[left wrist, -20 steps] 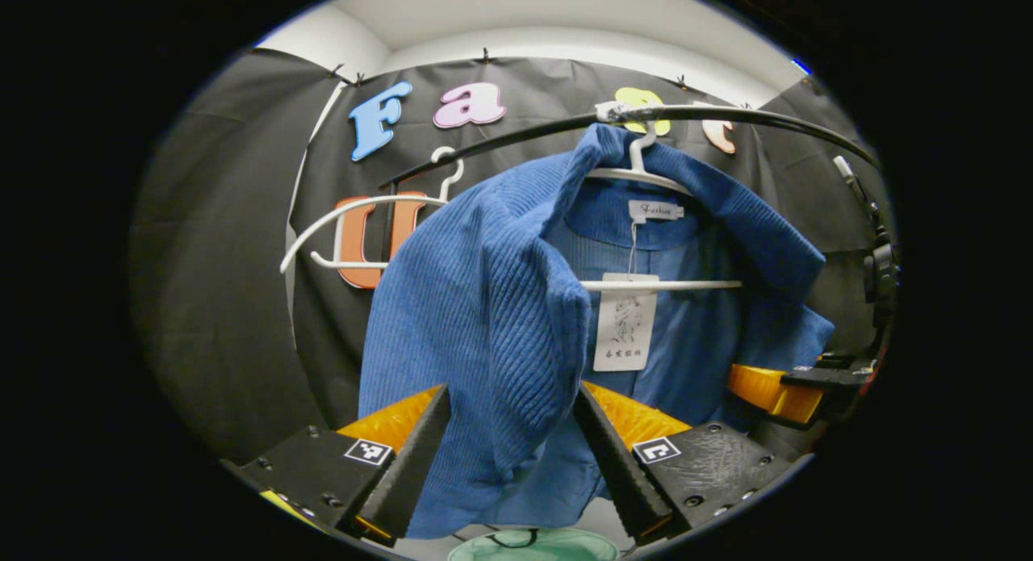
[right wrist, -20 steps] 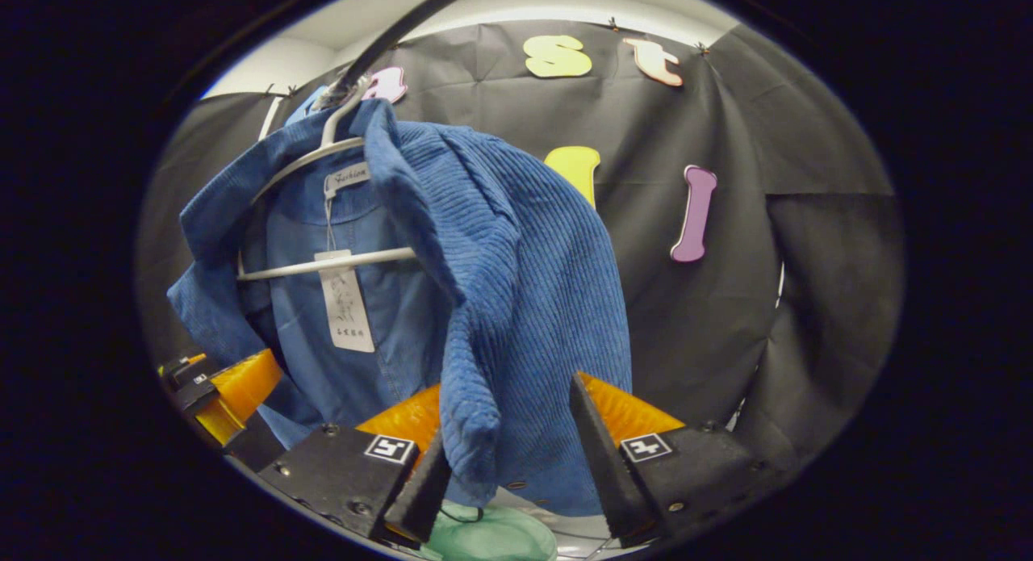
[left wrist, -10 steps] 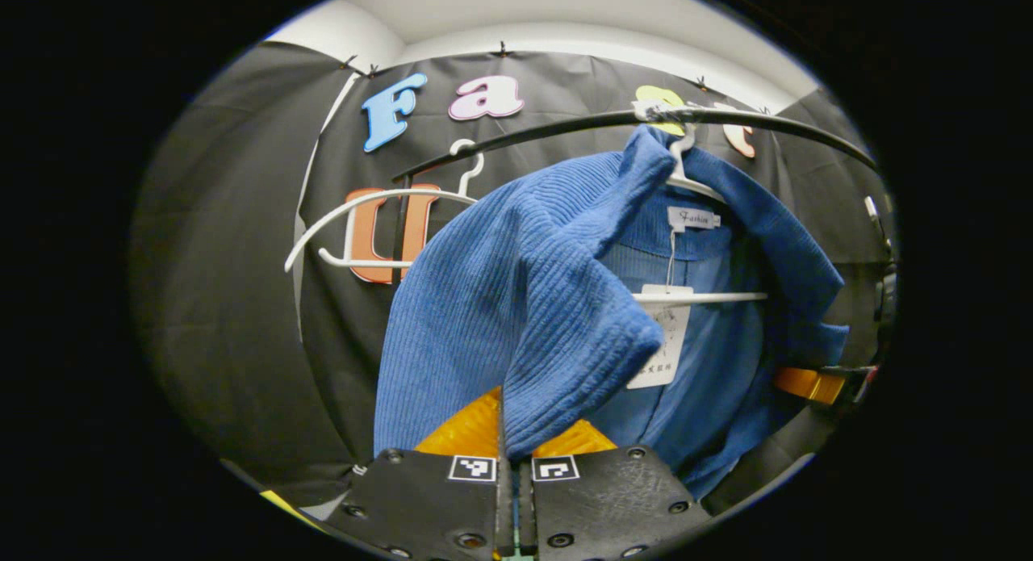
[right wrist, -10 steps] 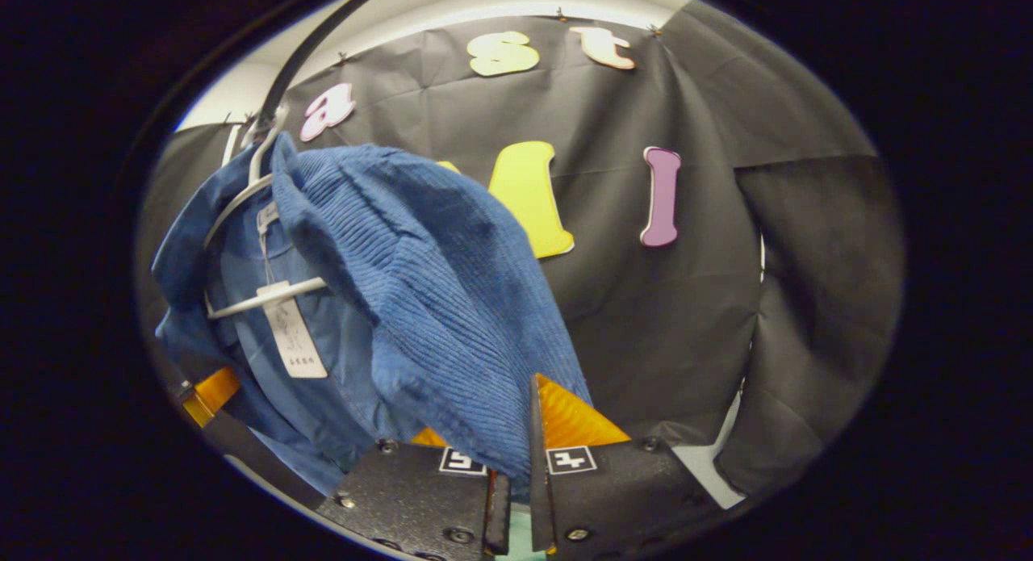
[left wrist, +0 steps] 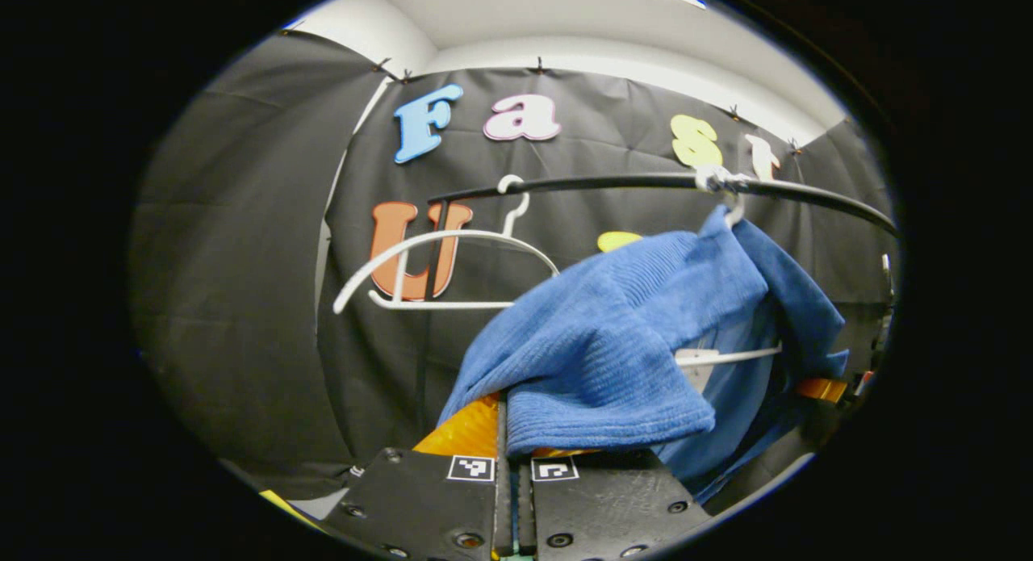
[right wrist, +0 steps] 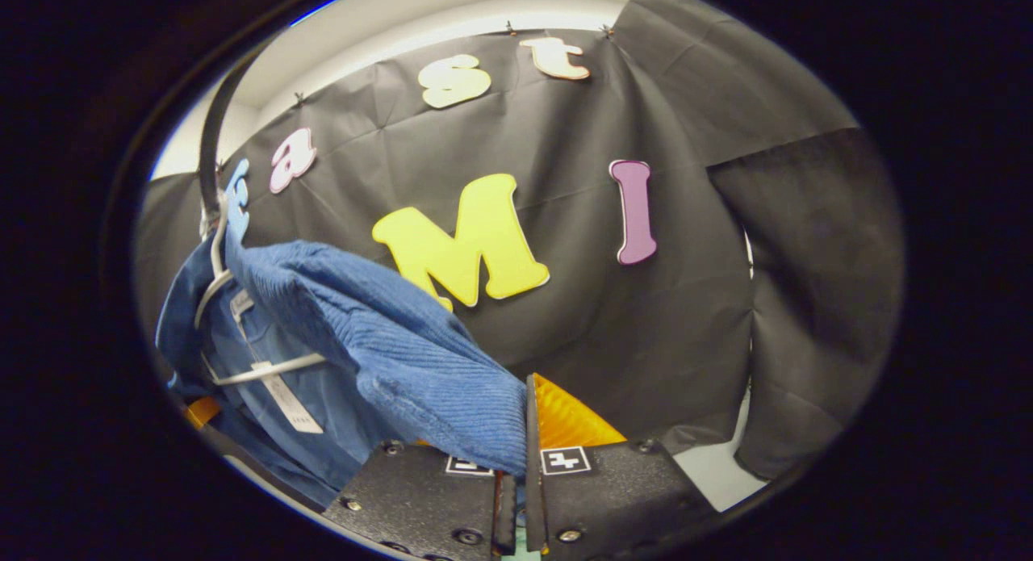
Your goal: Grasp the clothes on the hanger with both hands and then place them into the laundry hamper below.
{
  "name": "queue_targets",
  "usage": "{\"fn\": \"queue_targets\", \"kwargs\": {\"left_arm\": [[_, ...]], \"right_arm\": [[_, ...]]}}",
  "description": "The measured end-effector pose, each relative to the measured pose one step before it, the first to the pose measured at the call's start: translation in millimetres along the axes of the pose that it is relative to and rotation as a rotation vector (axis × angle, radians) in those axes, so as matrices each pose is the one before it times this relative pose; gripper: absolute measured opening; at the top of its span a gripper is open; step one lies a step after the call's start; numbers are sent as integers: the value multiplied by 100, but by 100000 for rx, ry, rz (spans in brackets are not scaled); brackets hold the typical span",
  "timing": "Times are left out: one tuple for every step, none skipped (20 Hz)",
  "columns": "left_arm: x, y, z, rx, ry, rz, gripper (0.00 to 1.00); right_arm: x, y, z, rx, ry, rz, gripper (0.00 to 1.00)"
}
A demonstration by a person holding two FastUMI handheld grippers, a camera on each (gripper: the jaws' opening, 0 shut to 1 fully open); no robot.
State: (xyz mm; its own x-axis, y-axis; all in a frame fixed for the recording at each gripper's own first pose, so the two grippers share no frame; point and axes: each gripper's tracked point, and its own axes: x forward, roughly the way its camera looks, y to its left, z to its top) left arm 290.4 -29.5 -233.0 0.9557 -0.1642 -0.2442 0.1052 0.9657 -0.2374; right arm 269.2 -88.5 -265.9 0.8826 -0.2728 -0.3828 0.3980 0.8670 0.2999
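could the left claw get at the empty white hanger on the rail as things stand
Probably not yet. The left claw is shut on the blue jacket, whose cloth is pulled taut from its own hanger. The empty white hanger hangs unobstructed on the black rail, but the claw would have to let go first.

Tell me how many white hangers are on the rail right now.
2. An empty hanger hangs toward the left of the black rail in the left gripper view. The other hanger carries the blue shirt farther right. The shirt could hide another.
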Motion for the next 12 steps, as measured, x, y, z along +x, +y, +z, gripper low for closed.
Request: {"fn": "queue_targets", "kwargs": {"left_arm": [[-46,335,454,-1601,-405,516,7],[-60,411,681,-471,-795,772,7],[-30,661,1027,180,-1506,1000,3],[0,286,755,-239,-705,-122,7],[134,321,700,-487,-888,221,7],[144,327,678,-649,-693,18,3],[193,345,643,-536,-744,451,7],[124,164,386,-183,-134,-69,7],[232,204,414,332,-495,231,7],[79,169,361,794,-193,-100,7],[170,206,479,848,-476,211,0],[74,150,429,636,-142,-246,3]], "right_arm": [[151,-65,633,2104,-620,587,8],[178,-78,561,1641,-703,424,8],[176,-46,616,1048,-667,522,7],[150,-51,541,631,-826,380,7],[213,19,537,514,-764,816,8],[241,65,452,599,-883,1097,8],[360,-12,445,339,-656,1098,8],[345,6,231,361,-465,845,8],[373,138,339,1023,-624,1523,8],[150,197,198,1365,-177,1614,8],[311,-12,350,1615,-124,1143,8],[382,-197,275,1086,-137,708,8]]}}
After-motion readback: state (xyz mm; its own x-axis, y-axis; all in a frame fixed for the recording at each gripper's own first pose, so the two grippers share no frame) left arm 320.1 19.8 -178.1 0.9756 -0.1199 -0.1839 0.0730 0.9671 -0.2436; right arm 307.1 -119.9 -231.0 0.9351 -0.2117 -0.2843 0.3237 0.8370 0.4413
